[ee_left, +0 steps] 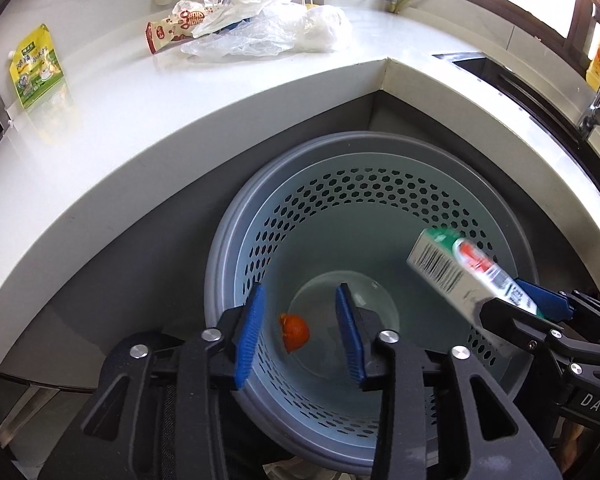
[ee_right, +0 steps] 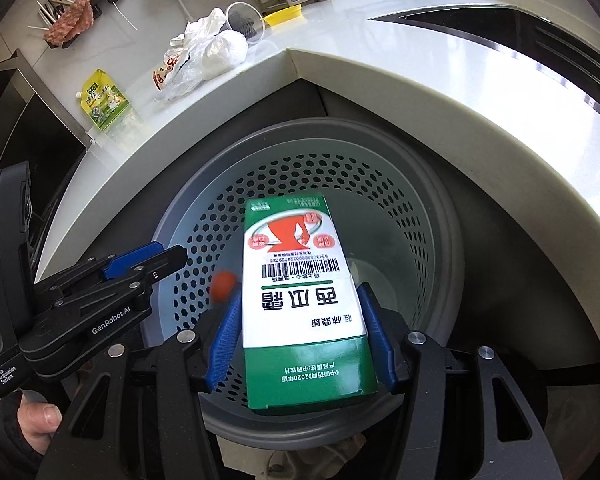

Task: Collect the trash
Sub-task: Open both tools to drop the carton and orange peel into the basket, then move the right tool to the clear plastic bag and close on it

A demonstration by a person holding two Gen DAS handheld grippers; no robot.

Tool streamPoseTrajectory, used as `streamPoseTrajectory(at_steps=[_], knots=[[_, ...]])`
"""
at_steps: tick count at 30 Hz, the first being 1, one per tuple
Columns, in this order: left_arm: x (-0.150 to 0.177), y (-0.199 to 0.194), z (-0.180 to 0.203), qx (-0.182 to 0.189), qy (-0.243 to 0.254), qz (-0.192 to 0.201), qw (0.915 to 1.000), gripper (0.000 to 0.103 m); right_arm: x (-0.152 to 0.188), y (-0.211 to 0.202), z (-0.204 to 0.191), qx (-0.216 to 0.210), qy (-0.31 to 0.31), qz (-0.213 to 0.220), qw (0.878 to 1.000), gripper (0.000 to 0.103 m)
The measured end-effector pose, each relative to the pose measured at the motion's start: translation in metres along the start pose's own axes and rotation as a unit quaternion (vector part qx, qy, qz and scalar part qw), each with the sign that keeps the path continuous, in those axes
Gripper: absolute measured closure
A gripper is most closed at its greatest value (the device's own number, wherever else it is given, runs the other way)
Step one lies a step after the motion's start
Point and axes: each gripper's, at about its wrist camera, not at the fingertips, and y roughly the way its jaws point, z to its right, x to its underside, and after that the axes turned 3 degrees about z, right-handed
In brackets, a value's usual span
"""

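Hovering over a grey perforated bin (ee_left: 364,208) tucked under the corner of the white desk (ee_left: 140,128), both grippers point down into it. The left gripper (ee_left: 300,332) has its jaws apart with nothing pressed between them; a small orange scrap (ee_left: 295,332), blurred, shows below them inside the bin. The right gripper (ee_right: 302,344) holds a green-and-white carton (ee_right: 300,300) between its blue pads (ee_right: 376,344), the carton's far end reaching out above the bin's mouth. On the desk lie a yellow pouch (ee_left: 36,66), a red-and-white wrapper (ee_left: 176,30) and crumpled clear plastic bags (ee_left: 268,24), well apart from the bin.
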Motion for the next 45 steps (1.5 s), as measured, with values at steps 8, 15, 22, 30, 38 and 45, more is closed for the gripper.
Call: streamPoseTrajectory(at_steps=[8, 15, 22, 30, 38, 45], knots=[[-0.002, -0.003, -0.003, -0.001, -0.007, 0.002, 1.0, 0.048, -0.001, -0.006, 0.001, -0.001, 0.005, 0.009, 1.0, 0.037], [-0.002, -0.005, -0.003, -0.002, -0.007, 0.005, 1.0, 0.046, -0.001, -0.005, 0.0, -0.004, 0.007, 0.009, 1.0, 0.037], [-0.003, -0.004, -0.005, -0.001, -0.009, 0.008, 0.9999, 0.043, 0.0, -0.007, 0.002, -0.004, 0.009, 0.009, 1.0, 0.037], [-0.009, -0.011, -0.014, -0.005, -0.016, 0.017, 0.9997, 0.037, -0.003, -0.013, 0.002, -0.002, 0.006, 0.018, 1.0, 0.037], [-0.023, -0.032, -0.03, -0.015, -0.026, 0.046, 0.9985, 0.031, -0.014, -0.022, -0.006, 0.0, 0.002, 0.036, 0.999, 0.037], [-0.036, -0.055, -0.045, -0.02, -0.032, 0.084, 0.9957, 0.025, -0.031, -0.034, -0.021, -0.002, -0.016, 0.065, 0.998, 0.035]])
